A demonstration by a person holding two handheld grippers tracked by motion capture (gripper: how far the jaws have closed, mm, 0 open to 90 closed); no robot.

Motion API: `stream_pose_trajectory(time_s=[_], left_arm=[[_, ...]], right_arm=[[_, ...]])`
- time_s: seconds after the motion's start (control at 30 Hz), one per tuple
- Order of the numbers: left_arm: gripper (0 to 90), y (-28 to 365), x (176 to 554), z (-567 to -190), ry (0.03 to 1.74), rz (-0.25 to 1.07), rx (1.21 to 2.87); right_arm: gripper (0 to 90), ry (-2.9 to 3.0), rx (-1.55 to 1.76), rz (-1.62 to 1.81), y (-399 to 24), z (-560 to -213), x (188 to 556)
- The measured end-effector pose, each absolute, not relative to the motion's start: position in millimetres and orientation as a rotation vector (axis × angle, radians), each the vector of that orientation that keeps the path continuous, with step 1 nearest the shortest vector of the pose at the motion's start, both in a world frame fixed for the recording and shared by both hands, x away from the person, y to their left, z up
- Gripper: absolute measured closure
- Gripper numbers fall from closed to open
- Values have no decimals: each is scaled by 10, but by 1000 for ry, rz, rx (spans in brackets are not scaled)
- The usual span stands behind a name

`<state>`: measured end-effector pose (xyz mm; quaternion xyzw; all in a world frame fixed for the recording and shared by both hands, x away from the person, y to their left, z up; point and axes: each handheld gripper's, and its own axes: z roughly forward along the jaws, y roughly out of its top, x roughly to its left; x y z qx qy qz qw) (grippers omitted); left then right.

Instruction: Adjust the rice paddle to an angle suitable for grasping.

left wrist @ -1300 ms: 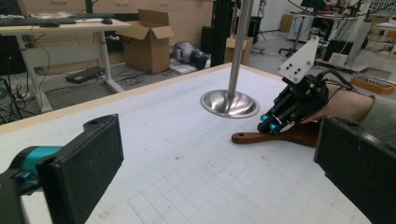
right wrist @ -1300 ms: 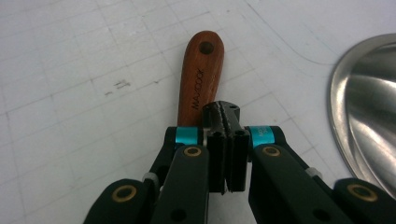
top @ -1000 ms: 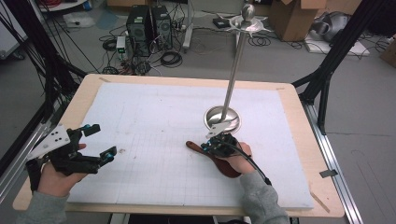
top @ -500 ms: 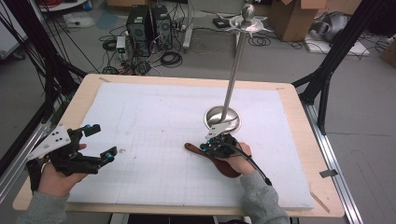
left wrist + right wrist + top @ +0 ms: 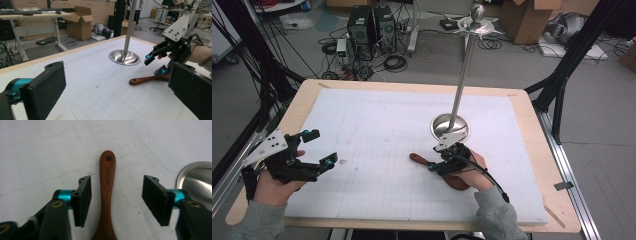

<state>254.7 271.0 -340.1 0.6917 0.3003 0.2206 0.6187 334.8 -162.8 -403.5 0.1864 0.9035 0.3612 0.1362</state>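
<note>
Ribbed black right gripper (image 5: 116, 197) jaws just opened astride smooth wooden handle (image 5: 107, 177).

grey floor (image 5: 607, 130) strewn with cables, computer towers (image 5: 372, 22), cardboard boxes (image 5: 524, 17).

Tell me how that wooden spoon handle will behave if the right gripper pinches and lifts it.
The wooden spoon looks rigid, so it probably won't flex. Its handle seems smooth and polished, so it may slip against the pads. The right gripper, jaws just opened, straddles the handle far from the hanging hole; pinched here, the spoon would likely tilt.
</note>
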Motion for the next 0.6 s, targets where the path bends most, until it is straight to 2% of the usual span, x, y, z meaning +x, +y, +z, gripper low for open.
stream_pose_trajectory(time_s=[0.07,0.1,0.13,0.17,0.2,0.23,0.6], left_arm=[[18,2721,2556,-3385,690,508,1582],[18,2721,2556,-3385,690,508,1582],[18,2718,2561,-3382,689,507,1579],[18,2709,2579,-3377,687,506,1580],[18,2709,2579,-3377,687,506,1580],[18,2690,2597,-3373,683,501,1579],[18,2613,2670,-3389,678,480,1586]], right_arm=[[268,2631,533,1067,-1624,-3986,3291],[268,2631,533,1067,-1624,-3986,3291],[190,2651,510,1080,-1624,-3975,3257],[151,2659,496,1081,-1620,-3974,3236],[151,2659,496,1081,-1620,-3974,3236],[112,2663,476,1071,-1615,-3972,3199],[103,2668,474,1060,-1685,-3958,3138]])
